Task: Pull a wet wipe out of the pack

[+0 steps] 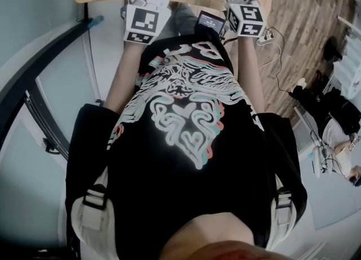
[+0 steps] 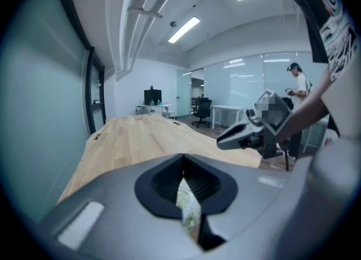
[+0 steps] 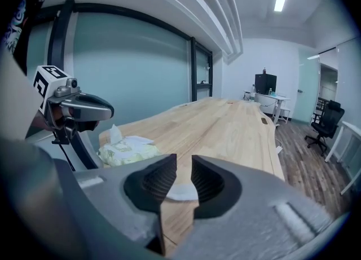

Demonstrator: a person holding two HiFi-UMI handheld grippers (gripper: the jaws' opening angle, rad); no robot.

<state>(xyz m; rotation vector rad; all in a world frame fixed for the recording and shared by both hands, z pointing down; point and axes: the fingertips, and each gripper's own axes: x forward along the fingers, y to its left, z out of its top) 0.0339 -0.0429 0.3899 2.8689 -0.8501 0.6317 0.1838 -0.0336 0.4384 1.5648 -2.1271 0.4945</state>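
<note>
**Left gripper** [image 2: 181,160]: jaws together at the tips, nothing pinched that can be made out. A strip of pale green print shows through the slit beneath the tips. In the head view it is at 11 o'clock, over the near end of the table, with its marker cube [image 1: 145,22] toward the person.

**Right gripper** [image 3: 184,166]: jaws narrowly apart and gripping nothing. In the head view it is at 1 o'clock, level with the left gripper and well apart from it.

**Wet wipe pack** [image 3: 128,150]: soft, pale green and white. It lies on the wooden table [image 3: 225,123] near its end, at 9 o'clock in the right gripper view, just under the left gripper's nose and apart from it.

**Wet wipe** [image 3: 115,133]: a white tuft standing up from the top of the pack, at its 11 o'clock side.

**White sheet** [image 3: 181,192]: flat on the tabletop, seen through the gap of the right gripper's jaws. It is well apart from the pack, and its kind cannot be told.

**Surroundings:**
- black printed T-shirt [image 1: 180,140], filling the middle of the head view
- power strip [image 1: 266,36] with cables on the wood floor, at 2 o'clock
- office chair [image 3: 330,120], at 3 o'clock beyond the table
</note>
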